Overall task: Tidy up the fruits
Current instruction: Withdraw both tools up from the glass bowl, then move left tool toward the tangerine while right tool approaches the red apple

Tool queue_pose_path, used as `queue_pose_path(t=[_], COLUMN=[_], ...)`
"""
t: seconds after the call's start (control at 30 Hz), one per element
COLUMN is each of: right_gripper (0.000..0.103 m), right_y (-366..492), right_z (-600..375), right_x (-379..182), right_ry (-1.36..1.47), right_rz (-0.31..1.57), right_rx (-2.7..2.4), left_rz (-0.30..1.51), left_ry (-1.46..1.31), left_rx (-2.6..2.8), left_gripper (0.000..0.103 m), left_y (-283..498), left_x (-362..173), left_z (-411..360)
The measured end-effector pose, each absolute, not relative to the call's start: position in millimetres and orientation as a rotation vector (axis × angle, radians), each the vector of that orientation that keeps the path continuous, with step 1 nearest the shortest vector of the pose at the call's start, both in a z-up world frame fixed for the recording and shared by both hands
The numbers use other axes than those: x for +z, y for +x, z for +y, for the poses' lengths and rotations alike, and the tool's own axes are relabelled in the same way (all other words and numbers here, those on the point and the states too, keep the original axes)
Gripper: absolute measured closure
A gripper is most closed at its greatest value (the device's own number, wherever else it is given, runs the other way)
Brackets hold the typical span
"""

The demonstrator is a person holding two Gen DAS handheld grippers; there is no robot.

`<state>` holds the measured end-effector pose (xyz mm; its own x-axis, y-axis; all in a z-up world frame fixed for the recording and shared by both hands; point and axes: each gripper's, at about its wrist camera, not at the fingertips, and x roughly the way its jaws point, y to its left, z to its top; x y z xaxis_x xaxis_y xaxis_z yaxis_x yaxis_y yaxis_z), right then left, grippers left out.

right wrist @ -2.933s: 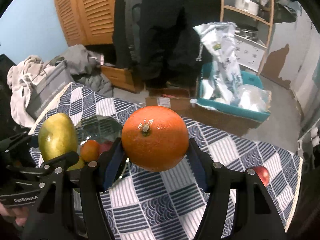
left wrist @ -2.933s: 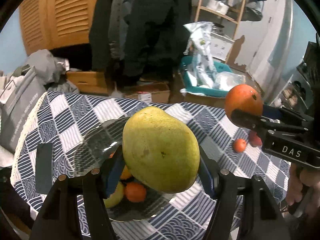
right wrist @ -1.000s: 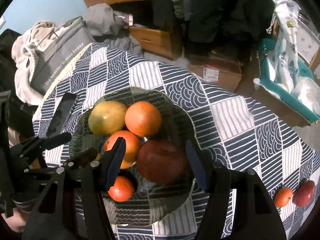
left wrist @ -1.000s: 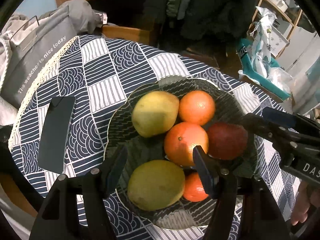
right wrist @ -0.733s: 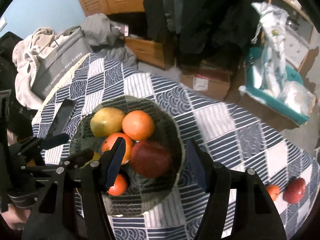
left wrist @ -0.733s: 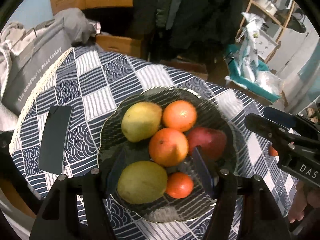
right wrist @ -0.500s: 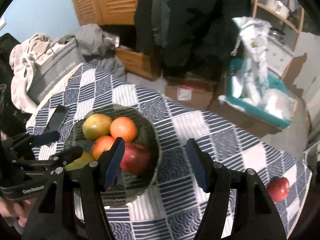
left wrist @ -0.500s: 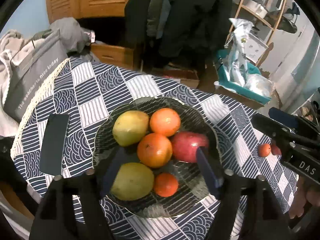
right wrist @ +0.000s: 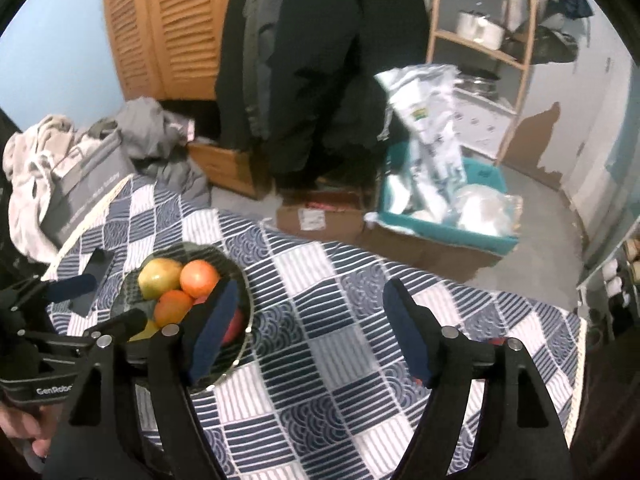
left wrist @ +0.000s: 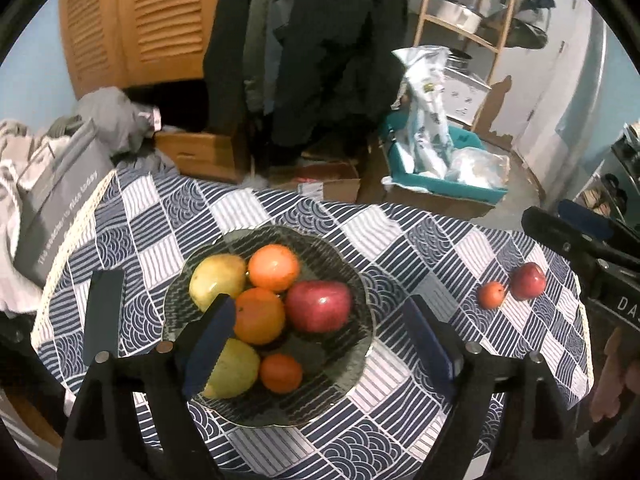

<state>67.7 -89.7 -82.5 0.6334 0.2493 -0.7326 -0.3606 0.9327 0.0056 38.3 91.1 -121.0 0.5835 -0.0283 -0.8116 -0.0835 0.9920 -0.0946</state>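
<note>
Both tongs have lifted off the glass bowl point(left wrist: 360, 344), left tongs point(left wrist: 320, 344) and right tongs point(right wrist: 308, 328) spreading, empty. Bowl holds six fruits; two lie at right on the table point(left wrist: 440, 248).

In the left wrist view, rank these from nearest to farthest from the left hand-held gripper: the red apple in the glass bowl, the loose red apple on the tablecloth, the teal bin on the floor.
From the left hand-held gripper, whose jaws are opening with nothing between them:
1. Red apple in the glass bowl, just ahead between the fingers.
2. Loose red apple on the tablecloth, off to the right.
3. Teal bin, on the floor beyond the table.
</note>
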Motion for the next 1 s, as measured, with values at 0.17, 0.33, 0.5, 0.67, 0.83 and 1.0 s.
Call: queue_pose_path(t=[0.17,0.33,0.5,0.67,0.83,1.0], right_gripper=[0.023,0.021,0.021,0.021,0.021,0.021], right_y=[58,47,36,25,17,13], right_z=[-114,-136,-158,-180,-200,-219], right_x=[-68,-59,-51,-44,-37,-36], right_ry=[-0.131,-0.124,-0.127,-0.122,-0.103,-0.098], right_rz=[0.770,0.740,0.718,0.692,0.672,0.658], right_rx=[0.309,0.277,0.251,0.222,0.198,0.169], left_rz=[0.914,0.876,0.860,0.853,0.845,0.837], left_ry=[-0.094,-0.079,-0.059,-0.046,-0.029,-0.014], left_rx=[0.001,-0.024,-0.052,-0.071,-0.086,-0.103], left_gripper=[0.015,0.010,0.009,0.009,0.009,0.002], left_y=[36,33,32,31,31,32], left_x=[-103,-88,-79,-74,-70,-67], left_z=[71,54,36,20,5,-11])
